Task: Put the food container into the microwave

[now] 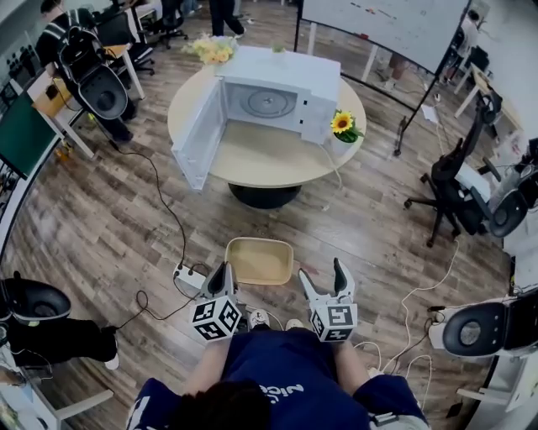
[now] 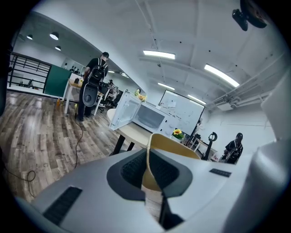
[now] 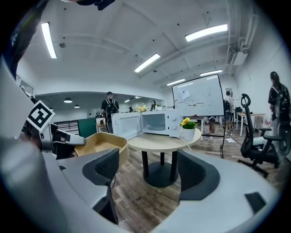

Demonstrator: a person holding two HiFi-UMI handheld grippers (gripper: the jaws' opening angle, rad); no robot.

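Observation:
A shallow tan food container [image 1: 259, 260] hangs over the wooden floor in front of me. My left gripper [image 1: 225, 275] is shut on its left rim; in the left gripper view the rim [image 2: 175, 144] runs between the closed pads of that left gripper [image 2: 148, 172]. My right gripper [image 1: 322, 273] stands open just right of the container, nothing between its fingers. From the right gripper [image 3: 150, 172] the container [image 3: 102, 143] shows to the left of the jaws. The white microwave [image 1: 277, 97] sits on a round table [image 1: 252, 159] ahead, its door [image 1: 200, 134] swung wide open to the left.
A potted sunflower [image 1: 343, 126] stands right of the microwave, yellow flowers [image 1: 212, 50] behind it. A power strip with cables [image 1: 189, 275] lies on the floor at my left. Office chairs [image 1: 458, 197] stand right, a whiteboard [image 1: 387, 25] beyond, and a black chair [image 1: 99, 84] far left.

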